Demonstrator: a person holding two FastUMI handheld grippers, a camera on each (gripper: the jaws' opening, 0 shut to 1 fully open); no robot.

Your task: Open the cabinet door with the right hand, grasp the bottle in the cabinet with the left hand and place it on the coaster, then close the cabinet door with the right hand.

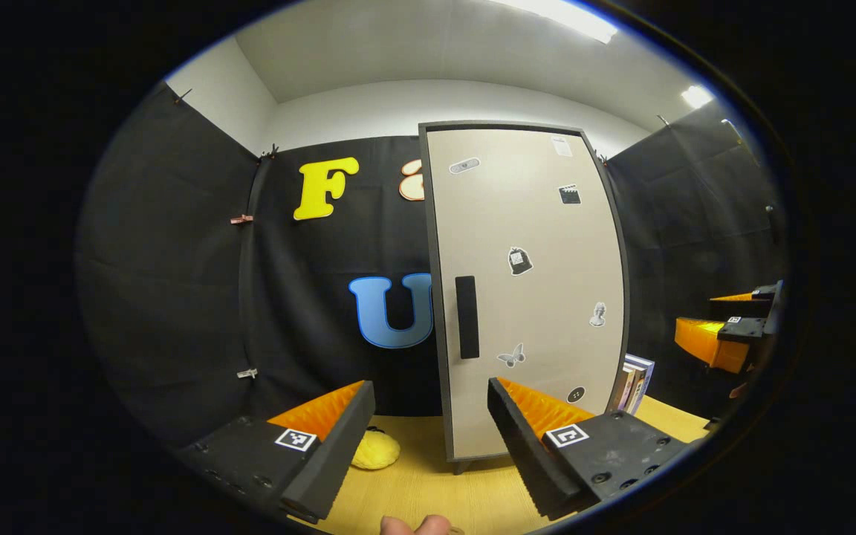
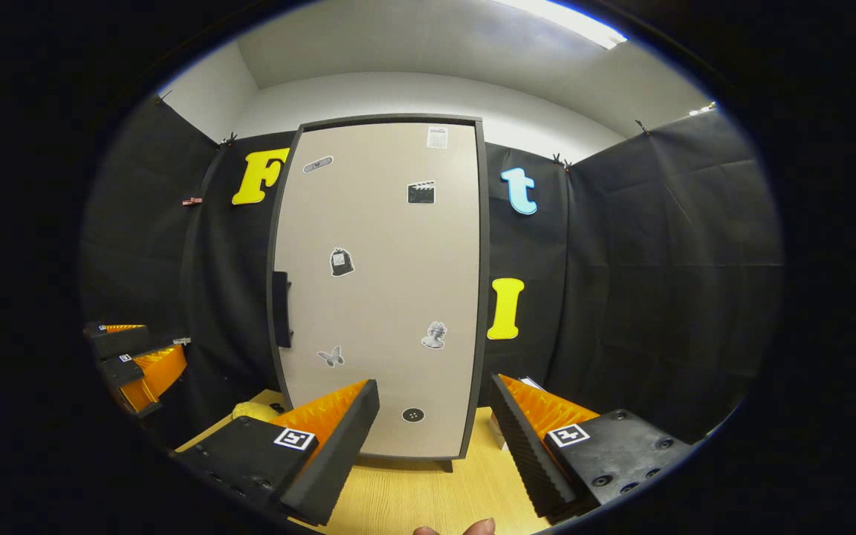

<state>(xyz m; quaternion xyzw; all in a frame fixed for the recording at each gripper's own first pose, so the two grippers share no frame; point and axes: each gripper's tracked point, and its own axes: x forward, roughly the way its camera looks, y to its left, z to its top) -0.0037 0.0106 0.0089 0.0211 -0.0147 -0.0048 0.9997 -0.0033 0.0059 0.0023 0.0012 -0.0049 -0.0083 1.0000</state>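
Observation:
A tall beige cabinet (image 1: 524, 297) with a dark frame stands on the wooden table, its door shut; stickers dot the door. Its black handle (image 1: 467, 317) runs vertically near the door's left edge, also visible as the handle (image 2: 280, 309) in the right gripper view. My left gripper (image 1: 428, 438) is open in front of the cabinet's lower left, apart from it. My right gripper (image 2: 435, 438) is open before the cabinet (image 2: 383, 297), level with its lower part. The bottle is hidden behind the door. A yellow round coaster (image 1: 374, 450) lies left of the cabinet's foot.
Books (image 1: 634, 383) lean against the cabinet's right side. The light wooden table (image 1: 428, 490) stretches toward me. The right gripper (image 1: 729, 334) shows at the far right of the left gripper view; the left gripper (image 2: 138, 364) shows at the left of the right gripper view.

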